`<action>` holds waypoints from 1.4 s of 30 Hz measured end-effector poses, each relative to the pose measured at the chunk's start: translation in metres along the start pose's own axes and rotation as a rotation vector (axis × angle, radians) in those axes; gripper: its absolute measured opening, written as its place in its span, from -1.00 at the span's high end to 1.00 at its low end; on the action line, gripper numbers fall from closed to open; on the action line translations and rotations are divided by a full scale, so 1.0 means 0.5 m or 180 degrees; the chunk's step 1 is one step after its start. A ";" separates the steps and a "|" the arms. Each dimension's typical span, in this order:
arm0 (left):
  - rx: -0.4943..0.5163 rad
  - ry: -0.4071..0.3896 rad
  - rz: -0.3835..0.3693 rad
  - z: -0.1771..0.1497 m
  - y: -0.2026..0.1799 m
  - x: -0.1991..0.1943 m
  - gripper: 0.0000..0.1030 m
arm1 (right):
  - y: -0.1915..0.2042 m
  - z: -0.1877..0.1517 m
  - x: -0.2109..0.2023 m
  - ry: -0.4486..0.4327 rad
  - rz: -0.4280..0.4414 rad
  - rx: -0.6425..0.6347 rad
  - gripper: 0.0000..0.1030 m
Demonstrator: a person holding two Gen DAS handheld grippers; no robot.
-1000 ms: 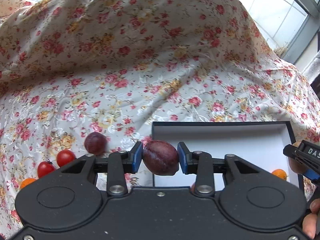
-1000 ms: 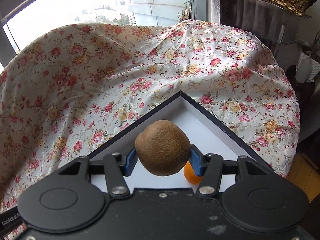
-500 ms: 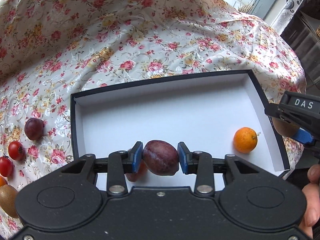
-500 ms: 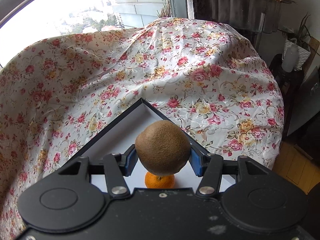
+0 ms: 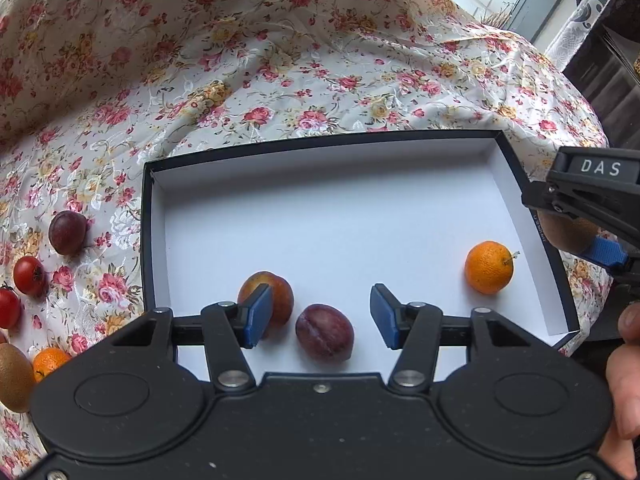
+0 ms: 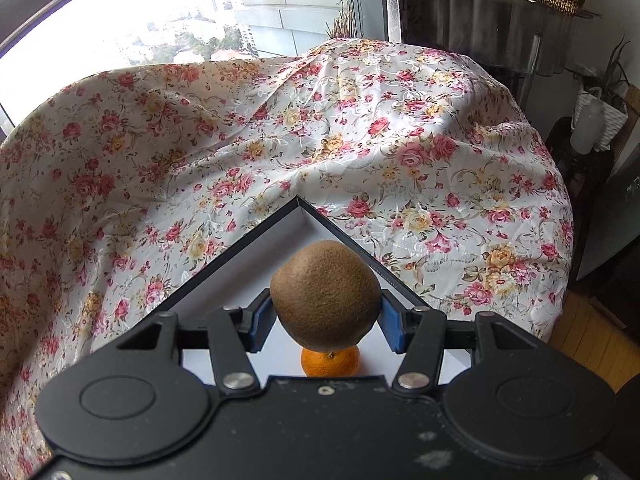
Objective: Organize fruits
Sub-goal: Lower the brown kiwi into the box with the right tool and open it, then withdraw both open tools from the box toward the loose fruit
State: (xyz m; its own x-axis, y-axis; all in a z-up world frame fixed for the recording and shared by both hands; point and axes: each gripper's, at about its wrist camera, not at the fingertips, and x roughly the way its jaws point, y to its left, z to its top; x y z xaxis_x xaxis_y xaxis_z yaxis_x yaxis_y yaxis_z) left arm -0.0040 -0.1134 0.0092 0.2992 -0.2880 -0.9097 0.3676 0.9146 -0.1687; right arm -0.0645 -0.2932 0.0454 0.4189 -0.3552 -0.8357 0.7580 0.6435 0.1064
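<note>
My left gripper (image 5: 322, 316) is open above the near part of the white box (image 5: 152, 216). A dark purple plum (image 5: 325, 332) lies loose on the box floor between the blue pads. A reddish-orange fruit (image 5: 280, 292) lies behind the left pad and a mandarin (image 5: 489, 267) at the box's right. My right gripper (image 6: 326, 320) is shut on a brown kiwi (image 6: 325, 294), held above the mandarin (image 6: 330, 362) near the box's corner (image 6: 298, 202). The right gripper also shows at the right edge of the left wrist view (image 5: 596, 220).
On the flowered cloth (image 5: 280, 80) left of the box lie another plum (image 5: 67, 232), two cherry tomatoes (image 5: 29, 275), a kiwi (image 5: 14, 376) and a small mandarin (image 5: 50, 362). The cloth rises in folds behind the box. Right of the table are a wooden floor (image 6: 584, 332) and dark furniture.
My left gripper moved right over the box, then opened; the plum now lies on the box floor. My right gripper has shifted slightly, still holding the kiwi over the mandarin.
</note>
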 end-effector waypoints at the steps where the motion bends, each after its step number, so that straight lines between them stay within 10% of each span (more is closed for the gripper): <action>1: -0.0036 -0.0002 0.0018 0.001 0.007 0.000 -0.16 | 0.000 0.000 0.000 -0.0001 0.0005 -0.0004 -0.11; 12: -0.0273 -0.0072 0.0127 0.006 0.048 -0.006 -0.16 | -0.018 0.002 0.000 0.0122 0.0346 0.0177 -0.12; 33: -0.0257 -0.0112 0.0164 0.005 0.049 -0.013 -0.16 | 0.028 -0.008 0.024 0.0187 0.0109 -0.0263 -0.19; 35: -0.0253 -0.0110 0.0161 0.004 0.049 -0.013 -0.16 | 0.017 -0.010 0.055 0.0550 0.0133 -0.0114 0.29; 42: -0.0235 -0.0144 0.0233 0.004 0.051 -0.018 -0.16 | 0.045 -0.018 0.008 0.0131 0.0054 -0.0350 0.12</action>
State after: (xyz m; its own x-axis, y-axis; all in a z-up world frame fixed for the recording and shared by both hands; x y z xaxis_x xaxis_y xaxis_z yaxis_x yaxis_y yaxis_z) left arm 0.0043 -0.0878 0.0138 0.3629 -0.2308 -0.9028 0.2780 0.9515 -0.1316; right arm -0.0503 -0.2742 0.0398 0.4087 -0.3170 -0.8559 0.6906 0.7205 0.0629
